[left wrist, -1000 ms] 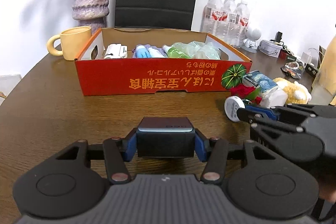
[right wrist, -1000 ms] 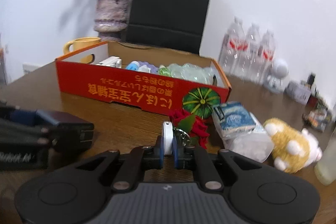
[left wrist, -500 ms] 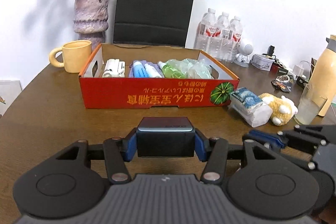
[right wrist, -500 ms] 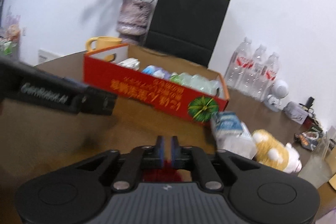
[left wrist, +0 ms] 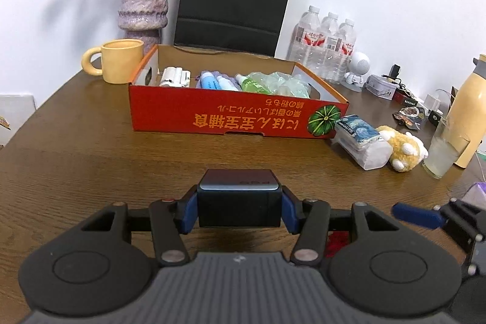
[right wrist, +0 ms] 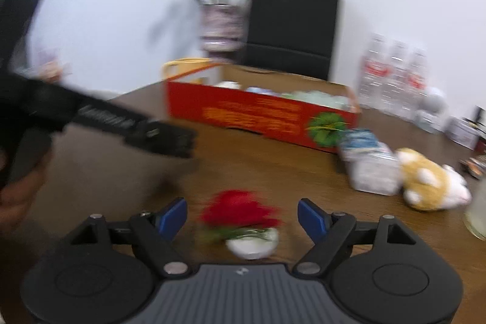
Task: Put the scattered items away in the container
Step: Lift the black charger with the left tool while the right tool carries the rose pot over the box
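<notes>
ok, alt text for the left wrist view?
The left gripper is shut on a dark rectangular block above a wooden table, facing a red cardboard box of bottles, with a tissue pack to its right.

A dark brown wooden table (left wrist: 76,154) carries a red cardboard box (left wrist: 231,119), a yellow ceramic mug (left wrist: 120,61), a blue-topped tissue pack (left wrist: 363,141) and a yellow plush toy (left wrist: 402,149).

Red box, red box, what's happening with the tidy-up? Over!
Left tool shut on dark block. Right tool just opened, red rose trinket loose between its pads. Red box ahead, path clear. Tissue pack, plush still out.
</notes>
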### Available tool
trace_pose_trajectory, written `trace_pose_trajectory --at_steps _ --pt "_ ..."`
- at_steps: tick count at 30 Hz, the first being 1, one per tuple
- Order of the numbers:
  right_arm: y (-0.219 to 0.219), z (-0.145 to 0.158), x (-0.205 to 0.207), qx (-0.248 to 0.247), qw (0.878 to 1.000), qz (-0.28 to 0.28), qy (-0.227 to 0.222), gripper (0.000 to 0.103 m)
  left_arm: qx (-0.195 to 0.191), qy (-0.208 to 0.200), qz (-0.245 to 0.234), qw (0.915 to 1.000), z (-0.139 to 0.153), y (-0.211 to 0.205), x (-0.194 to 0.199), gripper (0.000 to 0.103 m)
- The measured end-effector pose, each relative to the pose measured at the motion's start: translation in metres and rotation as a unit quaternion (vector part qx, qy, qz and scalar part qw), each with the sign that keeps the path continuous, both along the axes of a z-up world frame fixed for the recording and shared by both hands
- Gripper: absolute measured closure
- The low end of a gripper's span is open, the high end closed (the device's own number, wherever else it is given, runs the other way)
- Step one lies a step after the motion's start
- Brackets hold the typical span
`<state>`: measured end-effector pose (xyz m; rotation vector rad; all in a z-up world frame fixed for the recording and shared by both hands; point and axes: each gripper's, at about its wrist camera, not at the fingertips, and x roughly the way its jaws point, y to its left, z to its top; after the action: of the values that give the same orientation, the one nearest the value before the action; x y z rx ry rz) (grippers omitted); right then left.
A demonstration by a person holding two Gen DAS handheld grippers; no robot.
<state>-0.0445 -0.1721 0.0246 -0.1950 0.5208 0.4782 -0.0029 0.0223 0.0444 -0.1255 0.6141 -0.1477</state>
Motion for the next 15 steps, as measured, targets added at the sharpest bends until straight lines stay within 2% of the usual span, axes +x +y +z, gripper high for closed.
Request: trace_pose_trajectory --at_steps 3,6,8,9,10,11,12,13,15 --pt "0.007 -0.007 -0.002 -0.008 1.0 0.016 0.0 0.015 0.003 -0.001 0.006 1.0 0.001 0.003 -0.002 0.049" --pt "0.003 -0.014 0.011 -0.018 0.999 -0.026 0.02 0.018 0.004 0.003 0.006 1.0 -0.001 0.002 -0.001 0.049" --pt "-0.005 -0.018 0.022 0.003 0.998 -0.045 0.051 0.018 0.004 0.004 0.002 1.0 -0.002 0.0 0.0 0.049" --pt "-0.006 -0.02 0.024 0.007 0.997 -0.045 0.055 0.025 0.004 0.005 0.0 1.0 -0.002 -0.001 0.0 0.049" --pt "-0.007 -0.022 0.026 0.011 0.997 -0.046 0.059 0.037 0.004 0.005 -0.001 1.0 -0.002 -0.002 0.0 0.049" --pt "-0.008 -0.024 0.027 0.015 0.997 -0.046 0.063 0.042 0.005 0.004 -0.004 1.0 -0.002 -0.004 0.0 0.049" --pt "-0.008 -0.026 0.029 0.019 0.997 -0.045 0.067 0.056 0.005 0.003 -0.007 1.0 -0.002 -0.005 -0.001 0.049" --pt "-0.007 -0.027 0.029 0.019 0.997 -0.042 0.067 0.065 0.004 0.001 -0.008 1.0 -0.001 -0.006 -0.001 0.049" --pt "-0.004 -0.027 0.03 0.019 0.997 -0.035 0.066 0.065 0.0 -0.004 -0.007 1.0 0.001 -0.007 -0.002 0.049"
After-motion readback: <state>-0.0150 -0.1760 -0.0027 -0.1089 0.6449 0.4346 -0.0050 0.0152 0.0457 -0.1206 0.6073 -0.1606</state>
